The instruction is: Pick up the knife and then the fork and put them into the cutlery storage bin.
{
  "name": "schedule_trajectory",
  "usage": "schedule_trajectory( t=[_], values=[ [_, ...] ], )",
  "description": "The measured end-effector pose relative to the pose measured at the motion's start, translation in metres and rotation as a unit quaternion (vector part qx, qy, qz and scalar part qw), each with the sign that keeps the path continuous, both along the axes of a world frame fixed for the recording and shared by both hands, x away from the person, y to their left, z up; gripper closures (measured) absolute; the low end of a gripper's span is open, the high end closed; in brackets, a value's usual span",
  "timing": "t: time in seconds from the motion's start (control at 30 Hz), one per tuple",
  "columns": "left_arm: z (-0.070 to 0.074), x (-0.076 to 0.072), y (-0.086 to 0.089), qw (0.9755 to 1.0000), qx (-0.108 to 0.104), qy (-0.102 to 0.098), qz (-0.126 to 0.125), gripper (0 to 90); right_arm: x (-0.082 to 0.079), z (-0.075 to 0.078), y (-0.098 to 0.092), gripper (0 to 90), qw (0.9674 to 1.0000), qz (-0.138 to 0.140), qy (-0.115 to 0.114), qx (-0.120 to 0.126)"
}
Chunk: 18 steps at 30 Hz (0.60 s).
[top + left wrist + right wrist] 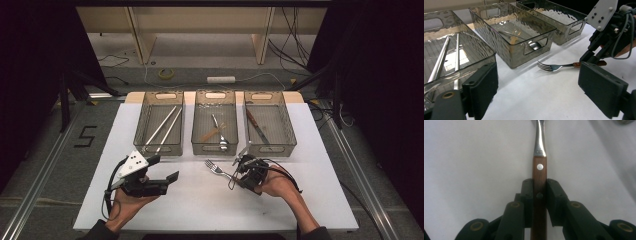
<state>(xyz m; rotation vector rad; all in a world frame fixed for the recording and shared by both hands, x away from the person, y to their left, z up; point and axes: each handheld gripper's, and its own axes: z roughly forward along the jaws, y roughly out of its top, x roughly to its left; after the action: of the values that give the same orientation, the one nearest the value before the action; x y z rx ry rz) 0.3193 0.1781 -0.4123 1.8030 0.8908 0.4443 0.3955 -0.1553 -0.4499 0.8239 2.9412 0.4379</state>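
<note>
A fork (216, 168) with a brown wooden handle lies on the white table (200, 205), in front of the middle bin. My right gripper (235, 173) is shut on that handle; in the right gripper view both pads press the sides of the handle (539, 170), and the steel neck runs up out of frame. The left gripper view shows the fork's tines (546, 66) pointing left, with the right gripper (590, 58) on the handle's end. My left gripper (165, 168) rests low at the table's left front, jaws wide open (537, 87) with nothing between them.
Three clear bins stand in a row at the back. The left bin (141, 120) holds two metal chopsticks (165, 127), the middle bin (215, 149) holds a spoon and a wooden-handled utensil, and the right bin (290, 131) holds a knife (256, 126). Bare white tabletop lies between my hands.
</note>
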Motion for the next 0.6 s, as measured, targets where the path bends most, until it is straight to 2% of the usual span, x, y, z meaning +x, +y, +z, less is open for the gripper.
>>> schedule_trajectory(
  t=[0.27,0.6],
  values=[
    [0.0,0.0,0.0,1.0,0.0,0.001,-0.001,16.0,-0.001,0.014,-0.007,77.4,0.9993,-0.007,-0.005,0.038],
    [0.0,0.0,0.001,1.0,-0.001,0.0,0.0,16.0,0.001,0.027,-0.017,77.3,0.9973,-0.022,-0.018,0.067]
  ],
)
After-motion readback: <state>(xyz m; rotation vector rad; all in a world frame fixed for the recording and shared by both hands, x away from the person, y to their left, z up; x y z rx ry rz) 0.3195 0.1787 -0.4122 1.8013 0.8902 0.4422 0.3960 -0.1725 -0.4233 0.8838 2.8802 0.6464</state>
